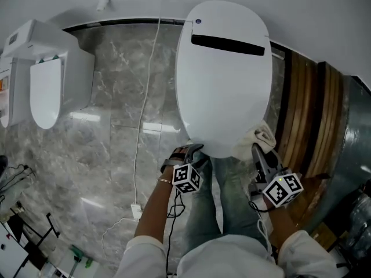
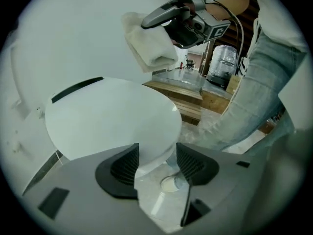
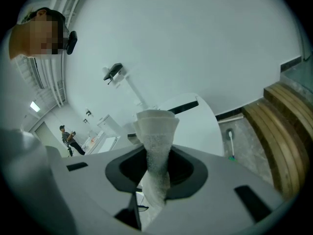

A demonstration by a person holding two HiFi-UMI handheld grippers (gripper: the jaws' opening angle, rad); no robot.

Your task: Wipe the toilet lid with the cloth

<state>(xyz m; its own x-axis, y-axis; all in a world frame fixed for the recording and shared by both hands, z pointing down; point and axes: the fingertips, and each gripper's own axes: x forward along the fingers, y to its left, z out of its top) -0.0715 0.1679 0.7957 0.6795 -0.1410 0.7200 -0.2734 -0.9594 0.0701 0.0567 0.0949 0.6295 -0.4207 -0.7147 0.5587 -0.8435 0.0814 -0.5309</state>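
A white toilet with its lid [image 1: 223,74] down stands against the wall; the lid has a black slot near the back. My right gripper [image 1: 257,149] is shut on a cream folded cloth [image 1: 259,136] at the lid's front right edge. In the right gripper view the cloth [image 3: 156,146] stands pinched between the jaws, with the lid [image 3: 193,116] beyond. My left gripper [image 1: 188,151] is open at the lid's front left edge. In the left gripper view the lid's front rim [image 2: 151,153] lies between the spread jaws, and the right gripper holds the cloth [image 2: 146,45] above the lid.
A second white toilet [image 1: 43,86] stands at the left. A white cable [image 1: 142,120] runs down the marble floor to a plug box [image 1: 137,211]. Wooden steps [image 1: 307,114] rise at the right. A small brush [image 3: 230,143] lies on the floor by the toilet.
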